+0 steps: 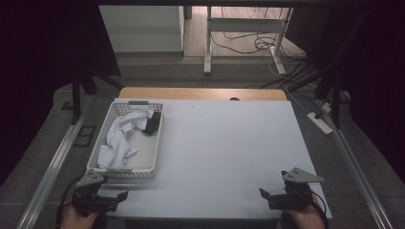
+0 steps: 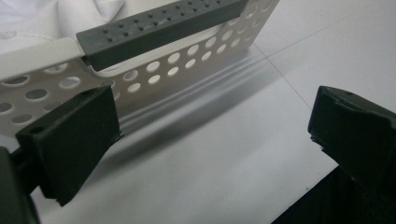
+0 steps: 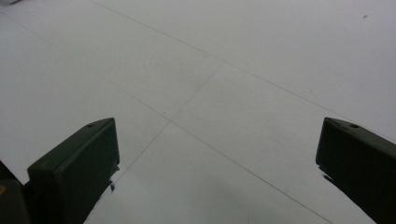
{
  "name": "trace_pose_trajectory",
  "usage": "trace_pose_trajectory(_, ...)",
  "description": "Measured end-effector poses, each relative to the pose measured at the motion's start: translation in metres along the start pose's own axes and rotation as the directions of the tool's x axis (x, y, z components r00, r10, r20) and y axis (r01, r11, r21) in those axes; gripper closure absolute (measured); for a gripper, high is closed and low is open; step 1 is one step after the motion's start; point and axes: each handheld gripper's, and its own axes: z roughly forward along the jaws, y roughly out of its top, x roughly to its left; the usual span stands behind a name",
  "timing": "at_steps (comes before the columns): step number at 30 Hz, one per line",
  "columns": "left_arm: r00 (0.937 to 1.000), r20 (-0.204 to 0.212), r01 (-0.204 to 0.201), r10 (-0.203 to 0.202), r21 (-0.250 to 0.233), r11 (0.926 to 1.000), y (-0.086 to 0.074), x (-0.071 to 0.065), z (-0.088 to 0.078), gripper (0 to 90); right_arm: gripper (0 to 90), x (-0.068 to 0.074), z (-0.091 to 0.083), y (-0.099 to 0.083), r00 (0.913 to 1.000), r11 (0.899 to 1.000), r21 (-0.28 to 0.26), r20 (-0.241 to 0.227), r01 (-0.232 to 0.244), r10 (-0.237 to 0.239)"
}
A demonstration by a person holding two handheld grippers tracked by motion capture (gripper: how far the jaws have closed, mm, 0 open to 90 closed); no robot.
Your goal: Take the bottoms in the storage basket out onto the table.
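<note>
A white perforated basket [image 1: 106, 172] stands at the left of the white table [image 1: 229, 143]. Inside it lie a crumpled white cloth [image 1: 119, 136] and a dark object [image 1: 152, 123] near its far right corner. My left gripper [image 1: 122, 195] rests at the table's near left corner, just in front of the basket, open with nothing between its jaws. In the left gripper view the basket's wall [image 2: 187, 65] and grey handle [image 2: 159, 28] are close ahead of the left gripper [image 2: 210, 140]. My right gripper [image 1: 263, 193] is open over bare table at the near right, as the right gripper view [image 3: 217, 154] confirms.
A wooden strip [image 1: 200, 93] borders the table's far edge. Metal rails [image 1: 52, 167] run along both sides. Beyond the table are desk legs [image 1: 207, 43], cables and a power strip [image 1: 321, 121] on the floor.
</note>
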Motion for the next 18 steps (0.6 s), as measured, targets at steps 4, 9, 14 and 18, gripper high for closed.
trace_pose_trajectory(4,0.9999,0.011,0.009,-0.009,-0.013,0.9999,0.0011,-0.0004,-0.0014,0.0,0.2,0.0004,0.0009,0.0003,1.0,1.0,0.005,-0.001,0.0,0.0)
trace_pose_trajectory(9,1.0,0.003,-0.003,0.003,-0.05,0.9988,0.0048,-0.0023,-0.0059,0.0,0.2,0.0007,0.0016,0.0005,1.0,1.0,0.011,-0.002,0.004,-0.004)
trace_pose_trajectory(14,0.9998,0.018,-0.002,0.003,-0.059,0.9982,0.006,-0.0008,-0.0073,0.0,0.2,0.0004,0.0019,0.0005,1.0,1.0,0.013,-0.004,0.005,-0.005)
trace_pose_trajectory(18,0.9996,0.023,-0.015,0.017,-0.077,0.9969,0.0073,-0.0004,-0.0091,0.0,0.2,0.0007,0.0021,0.0007,1.0,1.0,0.017,-0.002,0.007,-0.007)
